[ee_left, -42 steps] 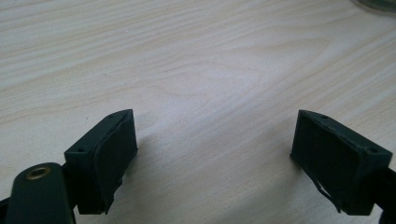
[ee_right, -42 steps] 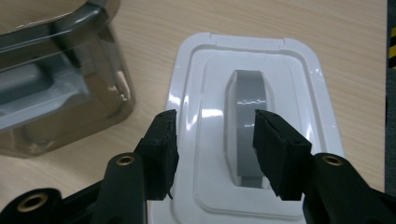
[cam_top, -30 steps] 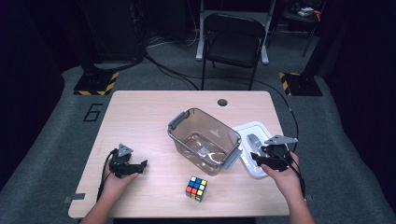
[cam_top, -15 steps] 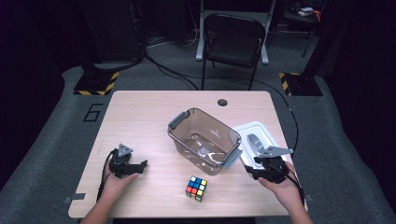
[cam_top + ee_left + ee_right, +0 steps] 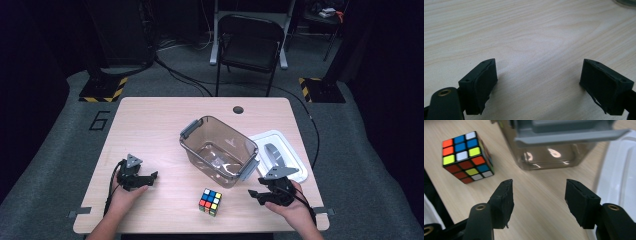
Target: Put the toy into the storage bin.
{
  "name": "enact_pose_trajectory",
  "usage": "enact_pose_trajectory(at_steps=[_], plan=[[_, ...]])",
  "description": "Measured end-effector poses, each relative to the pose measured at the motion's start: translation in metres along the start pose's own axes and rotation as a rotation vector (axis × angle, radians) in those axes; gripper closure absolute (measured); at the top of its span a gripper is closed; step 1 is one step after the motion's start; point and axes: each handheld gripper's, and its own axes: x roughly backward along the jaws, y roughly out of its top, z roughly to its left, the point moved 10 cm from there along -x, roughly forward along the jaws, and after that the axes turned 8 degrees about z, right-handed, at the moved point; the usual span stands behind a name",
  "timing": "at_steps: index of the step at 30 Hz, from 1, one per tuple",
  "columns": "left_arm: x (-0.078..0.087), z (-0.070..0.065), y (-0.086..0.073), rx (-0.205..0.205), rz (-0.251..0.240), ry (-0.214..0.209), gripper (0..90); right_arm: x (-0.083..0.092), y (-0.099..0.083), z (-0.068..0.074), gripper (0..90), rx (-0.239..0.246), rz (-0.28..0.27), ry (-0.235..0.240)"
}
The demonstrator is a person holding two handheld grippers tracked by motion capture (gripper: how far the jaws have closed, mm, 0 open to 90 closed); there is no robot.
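Observation:
A scrambled colour cube (image 5: 210, 201) (image 5: 467, 157) lies on the wooden table near its front edge. Behind it stands a clear brown plastic bin (image 5: 218, 151) (image 5: 554, 142) with grey handles. My right gripper (image 5: 256, 193) (image 5: 537, 197) rests open on the table just right of the cube, between the bin's near corner and the front edge, with nothing between its jaws. My left gripper (image 5: 150, 177) (image 5: 539, 82) sits open at the front left of the table over bare wood, well apart from the cube.
A white lid (image 5: 280, 154) (image 5: 621, 175) lies flat to the right of the bin. A round hole (image 5: 238, 109) marks the table's far edge. A black folding chair (image 5: 250, 47) stands behind the table. Cables run across the floor.
My right gripper has moved from over the white lid toward the front and left, down beside the bin's near corner. The left gripper has stayed put.

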Motion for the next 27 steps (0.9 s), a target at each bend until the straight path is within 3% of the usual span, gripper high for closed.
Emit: enact_pose_trajectory(at_steps=[5,14,18,27], plan=[[0.000,0.000,0.000,0.000,0.000,0.000,13.9,-0.006,0.006,0.020,34.9,0.069,-0.005,0.031],[0.000,0.000,0.000,0.000,0.000,0.000,13.9,-0.013,0.010,0.042,33.1,0.095,-0.005,0.084],[0.000,0.000,0.000,0.000,0.000,0.000,13.9,-0.015,0.011,0.048,32.9,0.095,-0.002,0.089],[0.000,0.000,0.000,0.000,0.000,0.000,13.9,-0.026,0.011,0.068,30.0,0.147,0.014,0.110]])
